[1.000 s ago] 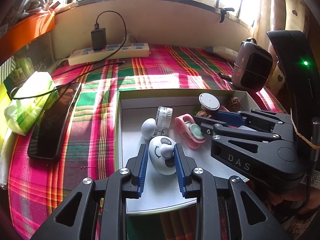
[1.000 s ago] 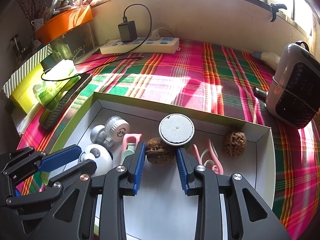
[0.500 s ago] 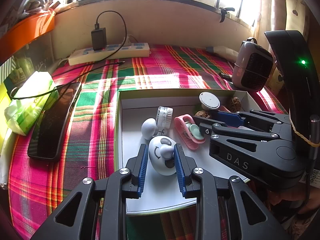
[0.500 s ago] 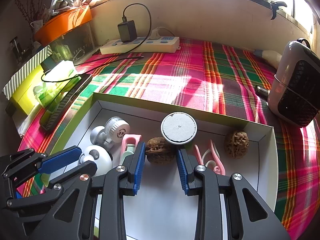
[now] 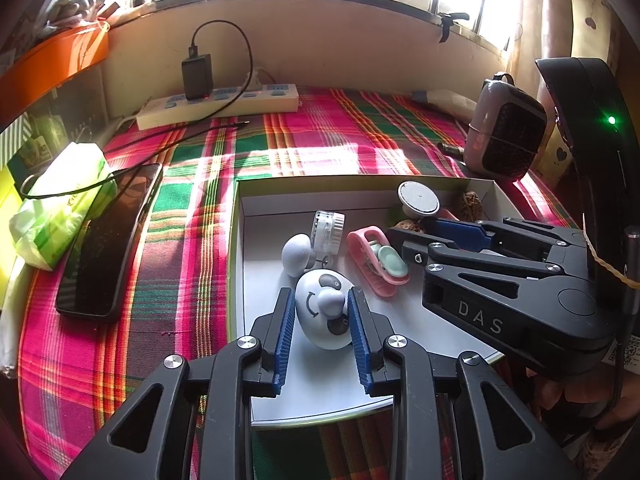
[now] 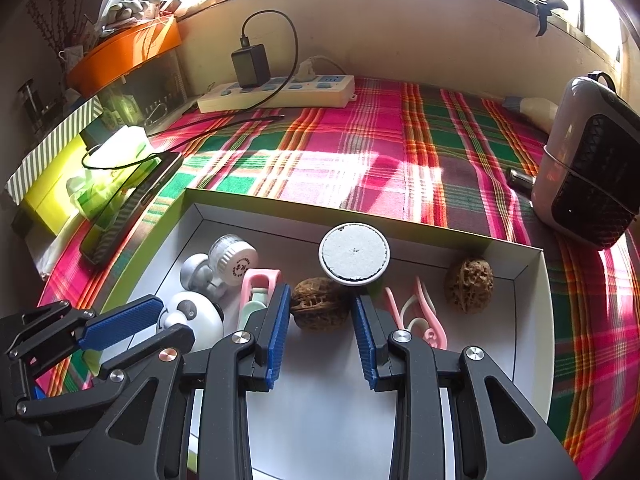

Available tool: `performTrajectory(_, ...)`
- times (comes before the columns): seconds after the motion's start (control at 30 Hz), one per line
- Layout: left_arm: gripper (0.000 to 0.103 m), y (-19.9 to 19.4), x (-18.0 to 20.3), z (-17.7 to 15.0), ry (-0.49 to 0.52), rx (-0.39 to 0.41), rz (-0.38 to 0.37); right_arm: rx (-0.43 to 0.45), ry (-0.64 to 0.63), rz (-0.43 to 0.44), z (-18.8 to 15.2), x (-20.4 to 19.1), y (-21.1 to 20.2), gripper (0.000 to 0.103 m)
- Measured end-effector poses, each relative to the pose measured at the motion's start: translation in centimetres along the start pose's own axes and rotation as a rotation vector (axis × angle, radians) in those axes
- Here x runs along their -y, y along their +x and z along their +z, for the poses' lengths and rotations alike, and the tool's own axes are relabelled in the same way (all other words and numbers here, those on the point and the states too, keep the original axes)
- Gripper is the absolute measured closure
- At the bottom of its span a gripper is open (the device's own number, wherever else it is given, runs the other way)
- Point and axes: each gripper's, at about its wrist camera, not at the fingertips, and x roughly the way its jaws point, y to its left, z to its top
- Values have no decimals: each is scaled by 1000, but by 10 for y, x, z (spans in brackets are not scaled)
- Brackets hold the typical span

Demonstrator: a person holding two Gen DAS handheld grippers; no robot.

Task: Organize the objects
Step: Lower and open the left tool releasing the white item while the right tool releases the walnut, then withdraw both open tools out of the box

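While the left gripper [image 5: 321, 312] clamps the panda toy [image 5: 325, 311], the right gripper [image 6: 320, 312] stands open. The walnut [image 6: 318, 309] lies between its fingers, untouched, long axis crosswise

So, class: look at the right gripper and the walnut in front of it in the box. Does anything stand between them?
Nothing visible does. The walnut already sits between the open fingers of the right gripper. The round disc stands just behind the walnut and the pink clip lies just outside the left finger, neither in the path.
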Motion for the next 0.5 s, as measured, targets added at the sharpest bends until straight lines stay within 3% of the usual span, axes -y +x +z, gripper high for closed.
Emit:
performTrajectory(0.13, 77, 0, -1, -1, -1, -1, -1, 0, 0, -3, -1, -1, -1, 70)
performTrajectory(0.23, 77, 0, -1, -1, 2, 0, 2, -1, 11, 2, -2, 1, -1, 62)
performTrajectory(0.5, 71, -3, -4, -2, -2, 6, 13, 8, 22, -1, -5, 1, -6, 61)
